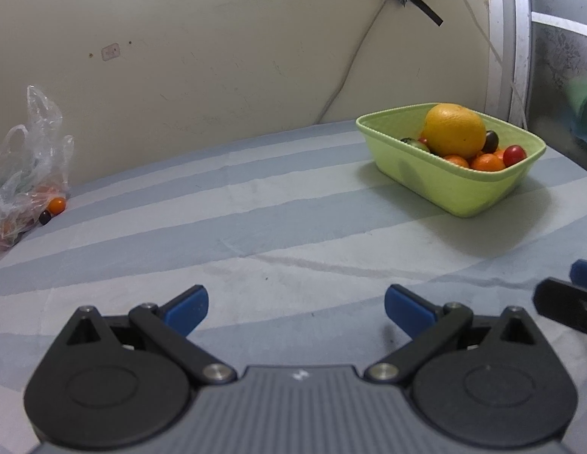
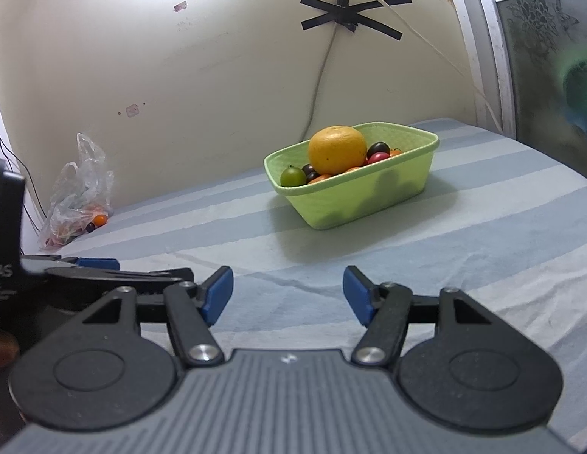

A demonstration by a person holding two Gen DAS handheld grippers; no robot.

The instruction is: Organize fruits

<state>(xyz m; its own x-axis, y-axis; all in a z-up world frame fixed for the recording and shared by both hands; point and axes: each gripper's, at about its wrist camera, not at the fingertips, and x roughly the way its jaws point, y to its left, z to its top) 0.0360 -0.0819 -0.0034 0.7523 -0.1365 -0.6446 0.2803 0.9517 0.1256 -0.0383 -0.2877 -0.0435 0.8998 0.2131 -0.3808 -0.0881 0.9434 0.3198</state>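
Both blue-padded grippers, left [image 1: 296,312] and right [image 2: 288,295], gape wide, empty, over bare striped cloth [image 2: 463,234]; light-green plastic fruit basket [image 2: 369,200] sits far right.

A large orange [image 2: 337,150] tops small tomatoes [image 2: 378,157] in the upright green basket [image 2: 354,204].

- The right gripper [image 2: 288,295], black linkage arms with blue pads [image 2: 218,295], fills the lower frame, its jaws spread wide over the blue-and-white striped cloth [image 2: 482,234] with nothing between them.
- A light green rectangular plastic basket [image 2: 369,196] sits right of centre, holding a large round orange [image 2: 337,150], a small green fruit [image 2: 292,176], and dark and red cherry tomatoes [image 2: 378,151].
- A crumpled clear plastic bag [image 2: 79,196] lies at mid-left against the cream wall [image 2: 218,75], a small orange fruit [image 2: 100,220] at its mouth.
- The left gripper [image 2: 97,268] shows at the left edge; how its jaws stand is unclear.
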